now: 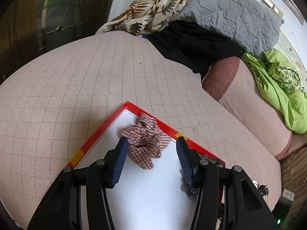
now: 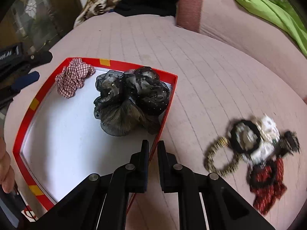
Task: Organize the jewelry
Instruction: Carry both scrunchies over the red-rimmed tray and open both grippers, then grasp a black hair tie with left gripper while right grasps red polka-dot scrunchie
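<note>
A red-rimmed tray (image 1: 97, 134) (image 2: 49, 84) with a white floor lies on the pink bed. In its far corner sits a red-and-white checked scrunchie (image 1: 147, 143) (image 2: 73, 78). My left gripper (image 1: 151, 140) stands open around it, pads clear of the cloth. Black sheer scrunchies (image 2: 130, 99) fill the tray's right side. My right gripper (image 2: 153, 142) is shut on the tray's right wall, which runs through the narrow gap between its fingers. A blurred heap of hair ties and clips (image 2: 249, 145) lies on the bed to the right.
The pink quilted bedspread (image 1: 76, 76) stretches away to the left. Behind are a leaf-print blanket (image 1: 153, 9), grey quilt (image 1: 230, 9), black cloth (image 1: 191, 44), green cloth (image 1: 278, 88) and a bolster (image 1: 222, 76). A hand (image 2: 5, 164) shows at the left edge.
</note>
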The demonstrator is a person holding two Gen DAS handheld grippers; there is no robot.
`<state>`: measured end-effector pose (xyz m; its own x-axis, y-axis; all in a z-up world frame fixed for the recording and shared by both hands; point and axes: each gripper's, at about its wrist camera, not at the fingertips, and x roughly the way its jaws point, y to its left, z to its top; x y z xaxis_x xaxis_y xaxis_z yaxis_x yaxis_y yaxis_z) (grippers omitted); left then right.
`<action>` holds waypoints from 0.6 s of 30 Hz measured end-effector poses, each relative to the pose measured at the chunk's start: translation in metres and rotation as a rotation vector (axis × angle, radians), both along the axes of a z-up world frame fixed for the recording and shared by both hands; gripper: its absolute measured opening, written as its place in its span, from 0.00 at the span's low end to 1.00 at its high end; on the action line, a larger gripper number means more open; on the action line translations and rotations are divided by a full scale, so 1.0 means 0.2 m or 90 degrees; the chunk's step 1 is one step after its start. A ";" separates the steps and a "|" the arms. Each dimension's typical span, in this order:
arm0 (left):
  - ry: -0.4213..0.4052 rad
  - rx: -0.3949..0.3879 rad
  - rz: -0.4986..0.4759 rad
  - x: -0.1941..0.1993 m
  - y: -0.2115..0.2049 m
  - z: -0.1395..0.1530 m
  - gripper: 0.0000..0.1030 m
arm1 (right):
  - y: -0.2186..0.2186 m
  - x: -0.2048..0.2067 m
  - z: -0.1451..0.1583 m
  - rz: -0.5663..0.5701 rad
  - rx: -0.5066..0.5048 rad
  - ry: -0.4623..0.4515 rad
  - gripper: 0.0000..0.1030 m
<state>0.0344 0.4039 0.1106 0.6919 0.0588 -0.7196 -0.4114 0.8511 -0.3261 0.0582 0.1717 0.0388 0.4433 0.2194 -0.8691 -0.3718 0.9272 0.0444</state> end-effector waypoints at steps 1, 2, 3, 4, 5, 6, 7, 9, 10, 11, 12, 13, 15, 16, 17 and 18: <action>0.003 0.002 -0.005 0.00 -0.01 0.00 0.49 | -0.02 -0.02 0.00 -0.007 -0.003 0.000 0.09; 0.004 0.006 -0.008 0.00 -0.02 0.00 0.49 | -0.05 -0.04 0.00 -0.012 -0.004 0.002 0.09; 0.004 0.010 -0.011 0.00 -0.03 0.00 0.49 | -0.07 -0.05 0.00 -0.017 -0.006 0.003 0.09; 0.004 0.015 -0.012 -0.01 -0.04 0.01 0.49 | -0.10 -0.06 0.00 -0.023 -0.008 0.005 0.09; 0.004 0.019 -0.013 -0.01 -0.05 0.02 0.49 | -0.13 -0.07 0.00 -0.031 -0.009 0.006 0.09; 0.003 0.023 -0.012 -0.01 -0.06 0.03 0.49 | -0.16 -0.08 0.00 -0.040 -0.011 0.007 0.09; 0.001 0.025 -0.012 -0.02 -0.06 0.03 0.49 | -0.18 -0.08 -0.01 -0.045 -0.014 0.006 0.09; -0.002 0.031 -0.012 -0.03 -0.08 0.05 0.49 | -0.23 -0.08 -0.01 -0.055 -0.031 -0.002 0.11; -0.002 0.035 -0.012 -0.04 -0.09 0.05 0.49 | -0.24 -0.07 0.00 -0.053 -0.034 -0.008 0.11; -0.003 0.039 -0.013 -0.05 -0.11 0.06 0.49 | -0.25 -0.07 0.00 -0.046 -0.032 -0.012 0.11; -0.003 0.043 -0.014 -0.07 -0.13 0.07 0.49 | -0.26 -0.06 0.00 -0.033 -0.023 -0.009 0.11; -0.004 0.048 -0.017 -0.09 -0.15 0.08 0.49 | -0.29 -0.07 0.01 -0.025 -0.009 -0.003 0.14; -0.008 0.061 -0.020 -0.13 -0.20 0.11 0.49 | -0.37 -0.14 0.08 -0.026 0.025 -0.020 0.18; -0.010 0.075 -0.022 -0.17 -0.24 0.13 0.49 | -0.41 -0.17 0.11 -0.025 0.033 -0.029 0.21; -0.010 0.085 -0.025 -0.19 -0.28 0.14 0.49 | -0.47 -0.22 0.14 -0.024 0.036 -0.037 0.28; -0.009 0.094 -0.030 -0.22 -0.33 0.15 0.50 | -0.51 -0.27 0.16 -0.024 0.038 -0.042 0.34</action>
<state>-0.0101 0.3387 0.1404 0.7061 0.1307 -0.6960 -0.3666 0.9083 -0.2014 0.0042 0.0707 0.0700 0.5076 0.2525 -0.8237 -0.3405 0.9371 0.0775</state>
